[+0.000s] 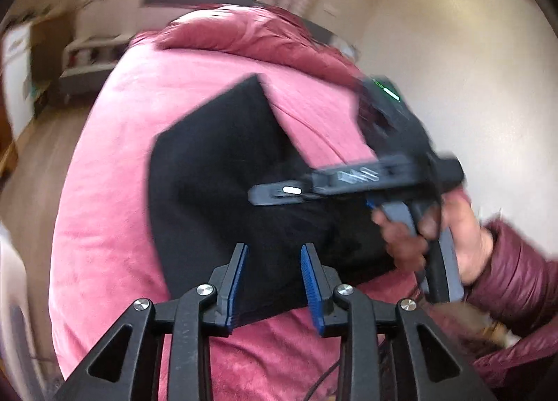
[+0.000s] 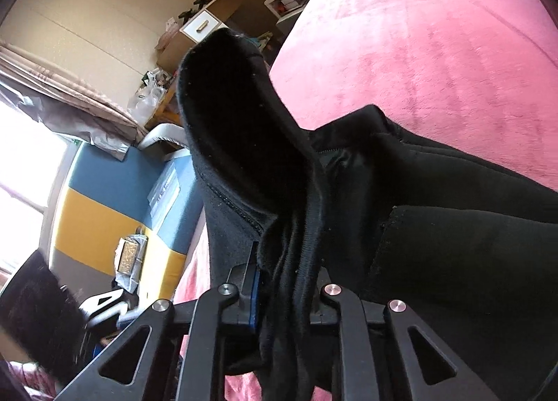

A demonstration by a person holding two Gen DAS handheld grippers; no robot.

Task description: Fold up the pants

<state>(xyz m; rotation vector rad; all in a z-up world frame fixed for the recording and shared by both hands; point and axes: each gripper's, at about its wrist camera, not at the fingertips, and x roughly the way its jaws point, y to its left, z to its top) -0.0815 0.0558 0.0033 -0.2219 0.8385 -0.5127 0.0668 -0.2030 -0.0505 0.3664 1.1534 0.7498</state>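
**Right tongs carry the fold, left tongs wait empty**

The right gripper (image 2: 284, 282) is clamped on a bunched edge of the black pants (image 1: 223, 191), probably lifting it to fold it over. The left gripper (image 1: 274, 282) hovers wide apart, holding nothing, above the pants, which lie on the pink bed cover (image 1: 115, 164).

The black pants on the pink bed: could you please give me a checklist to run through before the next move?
1. Right tongs clamped on the pants: ok, fabric bunched between them.
2. Left tongs open and empty: ok.
3. Pants over the bed: ok.
4. Pants lying flat: not ok, one part lifted.
5. Edges aligned: cannot tell.
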